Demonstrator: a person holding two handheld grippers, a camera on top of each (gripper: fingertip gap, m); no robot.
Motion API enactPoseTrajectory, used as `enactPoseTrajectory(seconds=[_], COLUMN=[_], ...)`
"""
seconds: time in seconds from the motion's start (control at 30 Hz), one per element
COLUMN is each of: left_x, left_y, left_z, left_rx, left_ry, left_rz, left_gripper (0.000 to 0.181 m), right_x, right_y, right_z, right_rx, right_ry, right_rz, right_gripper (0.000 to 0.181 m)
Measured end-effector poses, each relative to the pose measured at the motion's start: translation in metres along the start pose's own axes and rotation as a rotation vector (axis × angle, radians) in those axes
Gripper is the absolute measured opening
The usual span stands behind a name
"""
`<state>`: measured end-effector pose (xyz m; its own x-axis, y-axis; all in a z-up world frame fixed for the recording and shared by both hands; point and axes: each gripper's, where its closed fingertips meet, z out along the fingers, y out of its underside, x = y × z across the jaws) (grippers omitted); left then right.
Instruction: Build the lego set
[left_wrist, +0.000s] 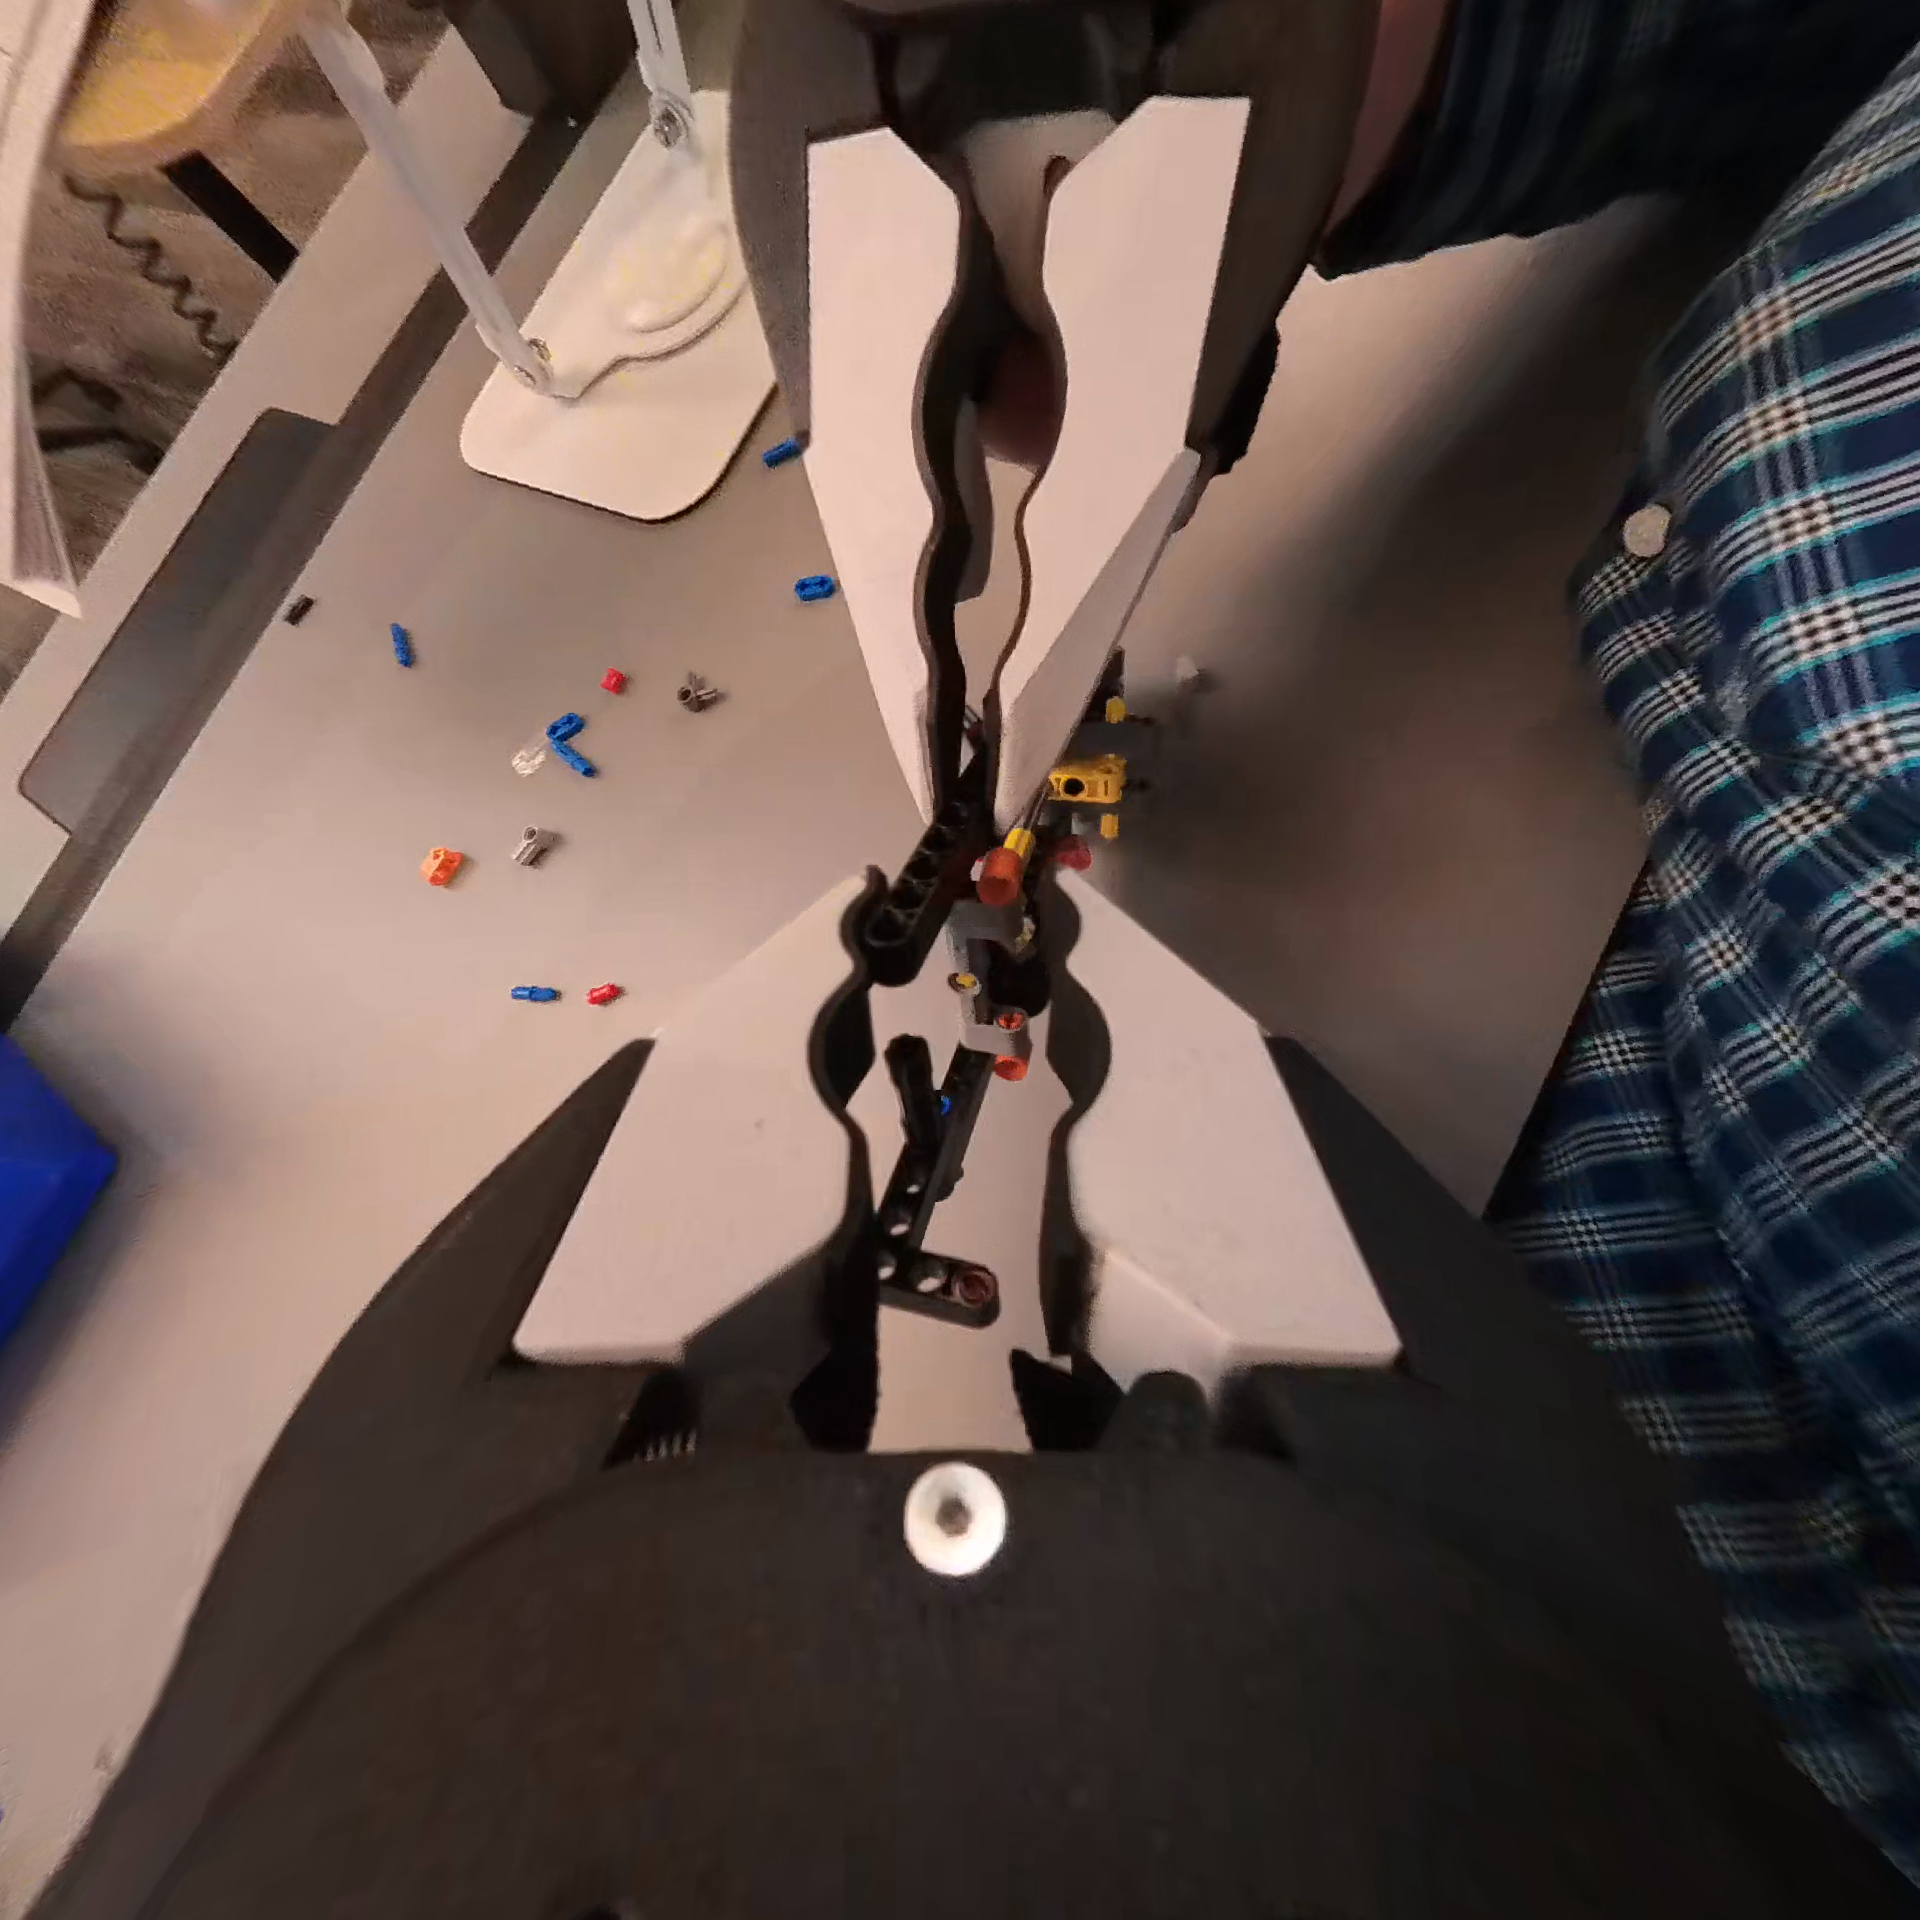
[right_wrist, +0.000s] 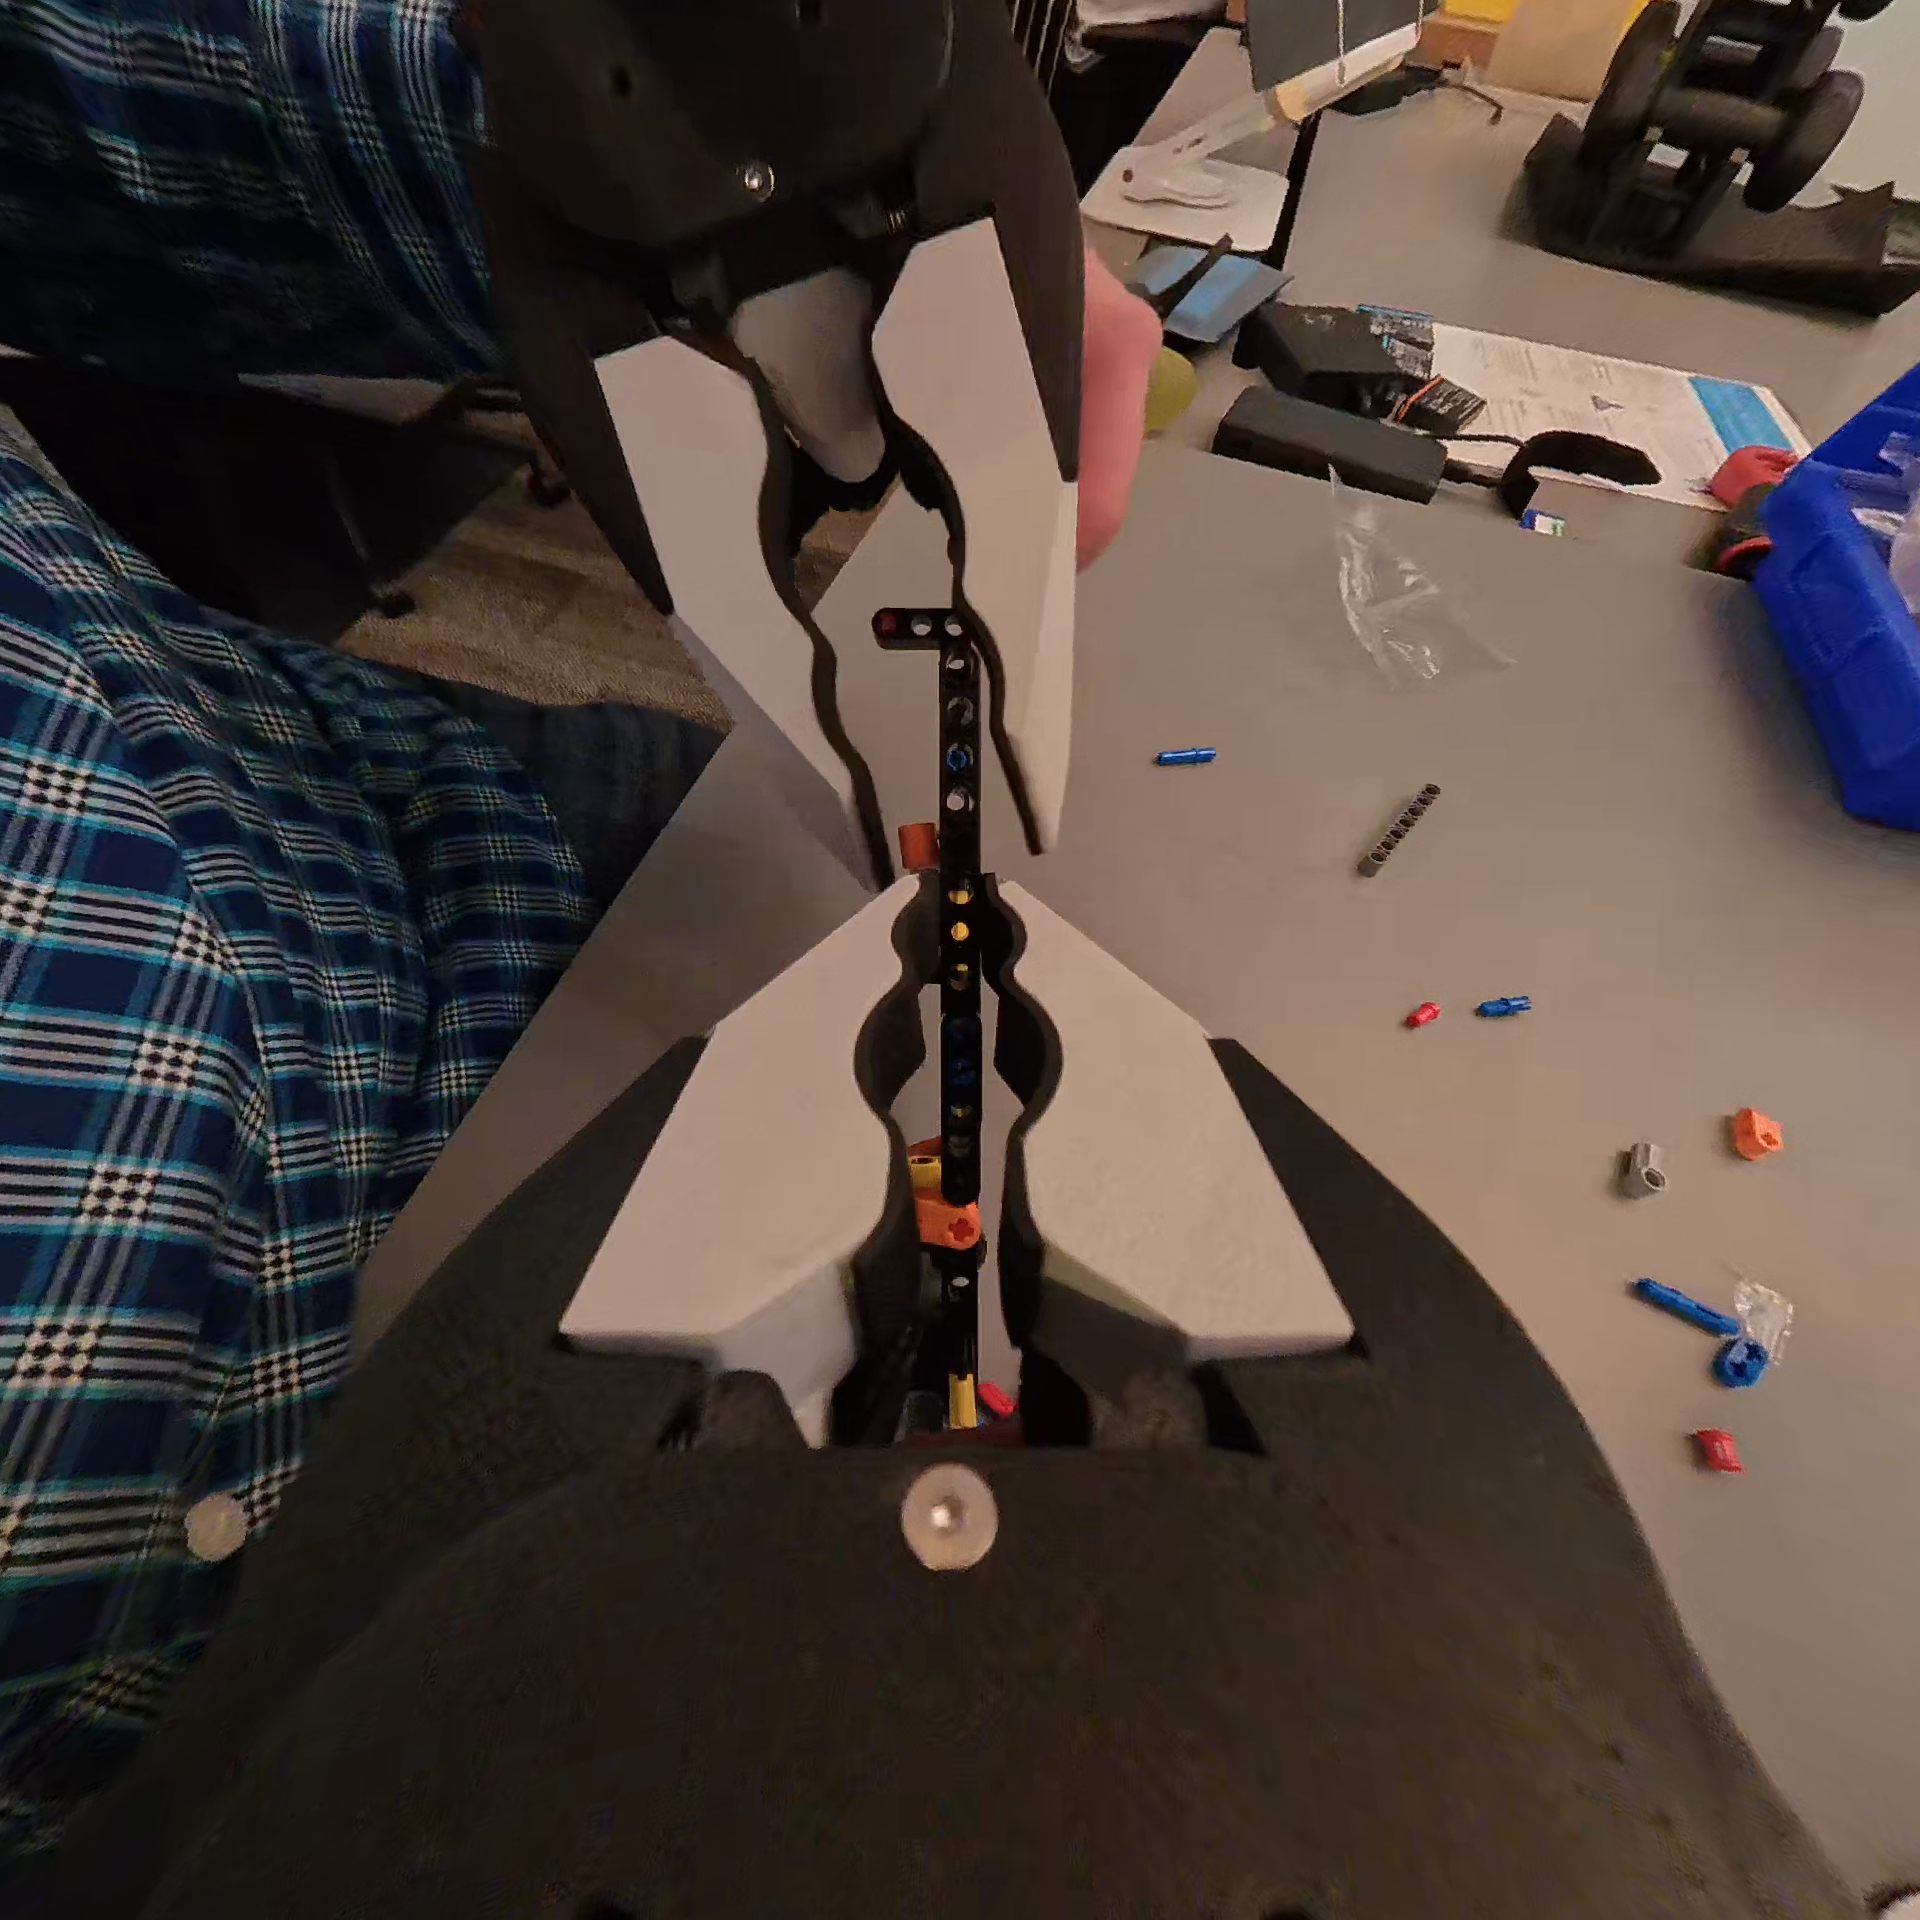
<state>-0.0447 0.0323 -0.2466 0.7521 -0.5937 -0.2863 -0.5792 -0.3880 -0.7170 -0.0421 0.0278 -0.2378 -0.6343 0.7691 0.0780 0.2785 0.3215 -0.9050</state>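
Assembly so far: a partly built Lego assembly (right_wrist: 958, 997) is held in the air above the grey table (right_wrist: 1351, 1558), between the two grippers. Its spine is a long black beam with holes, ending in a short L-shaped foot (left_wrist: 940, 1283). Yellow, orange and red pieces and a grey connector (left_wrist: 987, 925) are already fixed on it.

Left gripper (left_wrist: 961, 904): it is pinching the assembly near the middle, and its tips are close around the black beam and the grey connector. The foot end of the beam lies back between its fingers.

Right gripper (right_wrist: 956, 883): it is pressed together on the same black beam from the opposite side, tip almost against tip with the left one. The yellow and orange pieces (right_wrist: 940, 1210) sit deep between its fingers.

Loose parts left: many small pieces are scattered on the table: blue pins (right_wrist: 1184, 756), red bushes (right_wrist: 1421, 1014), an orange connector (right_wrist: 1756, 1132), a small grey connector (right_wrist: 1642, 1171) and a dark grey beam (right_wrist: 1398, 829). A blue parts bin (right_wrist: 1839, 644) stands at the table edge.

Progress, my judgement: the build seems in the middle. One sub-assembly exists, but the unused pieces suggest several steps remain.

Step in hand, my judgement: both grippers are occupied with the assembly, probably to press or adjust a joint. I cannot tell which joint.

Person: a plaid shirt (left_wrist: 1766, 935) is just beside the work.
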Motion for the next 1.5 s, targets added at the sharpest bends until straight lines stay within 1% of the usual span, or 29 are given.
enactPoseTrajectory(seconds=[0.03, 0.17, 0.3, 0.47, 0.7, 0.9, 1.1, 1.5], left_x=[0.0, 0.002, 0.005, 0.004, 0.005, 0.01, 0.016, 0.021], left_y=[0.0, 0.005, 0.013, 0.019, 0.038, 0.042, 0.046, 0.045], left_z=[0.001, 0.005, 0.009, 0.013, 0.025, 0.024, 0.022, 0.023], left_rx=[0.017, 0.045, 0.064, 0.121, 0.112, 0.126, 0.117, 0.149], left_ry=[-0.002, 0.018, 0.066, 0.118, 0.124, 0.121, 0.113, 0.141], left_rz=[-0.005, -0.016, -0.036, -0.114, -0.153, -0.152, -0.104, -0.11], left_gripper=[0.022, 0.018, 0.014, 0.014, 0.019, 0.019, 0.017, 0.013], right_x=[0.0, 0.001, 0.002, 0.005, 0.007, 0.004, -0.003, -0.006], right_y=[0.001, 0.005, 0.01, 0.014, 0.031, 0.031, 0.031, 0.031], right_z=[0.001, 0.004, 0.01, 0.016, 0.03, 0.034, 0.033, 0.033], right_rx=[-0.013, -0.045, -0.09, -0.132, -0.276, -0.301, -0.323, -0.311], right_ry=[0.0, -0.02, -0.065, -0.137, -0.238, -0.258, -0.25, -0.245], right_rz=[-0.005, 0.001, 0.005, 0.055, 0.095, 0.075, 0.036, 0.043], right_gripper=[0.004, 0.004, 0.005, 0.004, 0.004, 0.004, 0.004, 0.005])
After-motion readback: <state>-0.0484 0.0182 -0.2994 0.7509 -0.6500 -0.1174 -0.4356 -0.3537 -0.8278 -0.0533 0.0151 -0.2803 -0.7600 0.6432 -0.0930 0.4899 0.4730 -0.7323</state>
